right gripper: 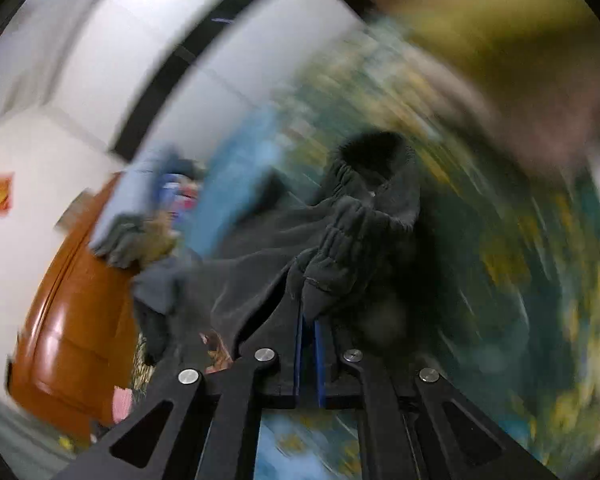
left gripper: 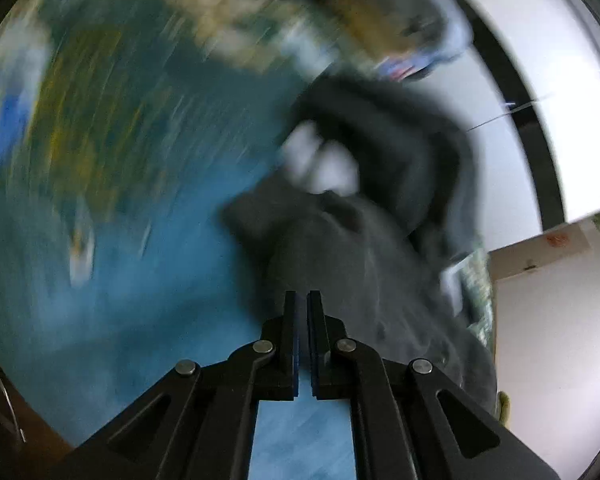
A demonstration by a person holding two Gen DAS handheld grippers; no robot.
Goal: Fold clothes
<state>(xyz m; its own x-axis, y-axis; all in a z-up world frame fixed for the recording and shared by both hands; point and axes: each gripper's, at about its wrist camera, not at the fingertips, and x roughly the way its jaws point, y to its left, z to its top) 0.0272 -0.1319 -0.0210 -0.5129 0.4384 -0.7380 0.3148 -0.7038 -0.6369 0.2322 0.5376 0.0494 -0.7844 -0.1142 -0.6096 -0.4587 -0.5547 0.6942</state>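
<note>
A dark grey fleece garment (left gripper: 380,216) lies bunched on the blue-green patterned bedspread (left gripper: 140,280). My left gripper (left gripper: 302,296) is shut, its tips at the garment's near edge. The cloth there stays sharp while the bedspread smears, so it is moving with the gripper. A blurred white patch (left gripper: 320,164) sits on the garment; I cannot tell what it is. In the right wrist view, the garment's gathered elastic edge (right gripper: 348,248) bunches over my right gripper (right gripper: 310,308). That gripper is shut on the edge, and the rest of the garment trails off to the left.
A light blue and grey pile of clothes (right gripper: 140,208) sits at the bed's edge beside orange-brown wooden furniture (right gripper: 68,312). White wall with a black band (left gripper: 532,128) runs behind. A yellowish blurred mass (right gripper: 500,40) fills the upper right.
</note>
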